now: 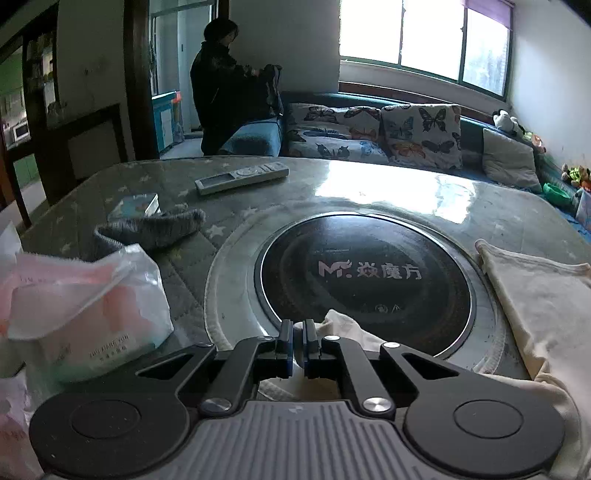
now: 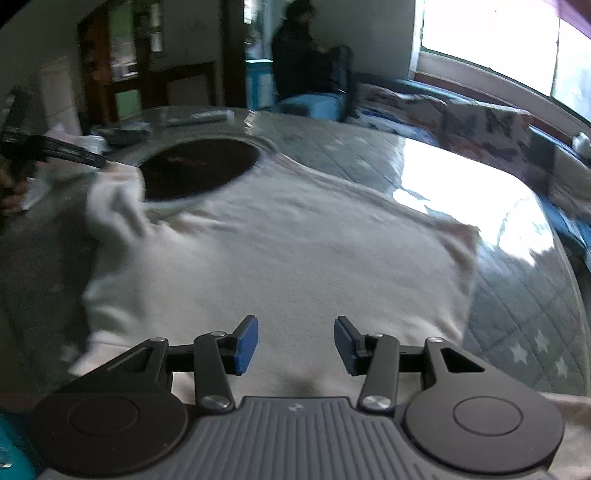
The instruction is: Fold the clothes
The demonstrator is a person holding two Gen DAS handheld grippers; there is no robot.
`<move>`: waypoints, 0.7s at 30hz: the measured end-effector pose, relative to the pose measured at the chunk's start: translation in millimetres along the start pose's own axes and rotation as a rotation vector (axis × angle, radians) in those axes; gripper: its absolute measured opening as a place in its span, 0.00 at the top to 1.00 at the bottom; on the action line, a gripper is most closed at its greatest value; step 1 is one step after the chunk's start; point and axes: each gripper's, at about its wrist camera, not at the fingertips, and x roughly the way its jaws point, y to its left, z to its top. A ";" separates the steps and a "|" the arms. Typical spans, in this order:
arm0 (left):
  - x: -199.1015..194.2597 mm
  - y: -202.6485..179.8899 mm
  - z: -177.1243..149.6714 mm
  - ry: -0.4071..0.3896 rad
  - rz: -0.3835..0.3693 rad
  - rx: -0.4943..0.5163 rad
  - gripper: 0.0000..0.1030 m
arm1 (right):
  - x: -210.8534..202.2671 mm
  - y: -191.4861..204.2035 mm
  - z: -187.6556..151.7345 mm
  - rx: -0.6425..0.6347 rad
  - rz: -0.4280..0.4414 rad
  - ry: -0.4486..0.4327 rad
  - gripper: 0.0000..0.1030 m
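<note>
Cream shirt (image 2: pixel 280 254) fills mid-frame; left gripper (image 1: pixel 298 345), low centre, pinches its sleeve. Right gripper (image 2: pixel 295 345) hovers spread. The sleeve should likely cross flat, without bunching.

Pretty clearly somebody's living room at home. There's a long blue sofa (image 1: pixel 258 138) running under a big window (image 1: pixel 421 33), with butterfly-print cushions (image 1: pixel 421 134) and a few stuffed toys (image 1: pixel 508 122) piled in the corner. The table (image 1: pixel 369 184) has a star-patterned quilted cover under glass and a round black heating plate (image 1: pixel 365 277) set in the middle, with a remote control (image 1: pixel 242 177) and a pack of tissues (image 1: pixel 88 314) lying around. A person in dark clothes (image 1: pixel 218 92) stands by the sofa, and a microwave (image 1: pixel 20 131) shows through the doorway on the left.
</note>
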 end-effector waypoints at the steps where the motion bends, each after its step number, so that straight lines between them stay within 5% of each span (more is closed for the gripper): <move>1: 0.2 0.4 -0.2 0.001 0.002 0.001 0.95 | -2.8 7.6 4.0 -0.016 0.037 -0.007 0.58; 5: -2.0 2.3 2.9 -0.013 -0.009 -0.014 0.95 | -11.3 49.2 20.7 -0.136 0.196 -0.031 0.63; 10: -8.2 1.6 8.1 -0.027 -0.015 -0.026 0.95 | 4.9 95.7 29.9 -0.300 0.292 -0.008 0.67; 16: -15.7 2.5 13.7 -0.044 -0.029 -0.041 0.95 | 35.8 137.5 25.1 -0.433 0.282 0.037 0.77; 21: -26.1 0.2 21.6 -0.071 -0.046 -0.036 0.95 | 44.8 139.7 23.5 -0.415 0.264 0.046 0.97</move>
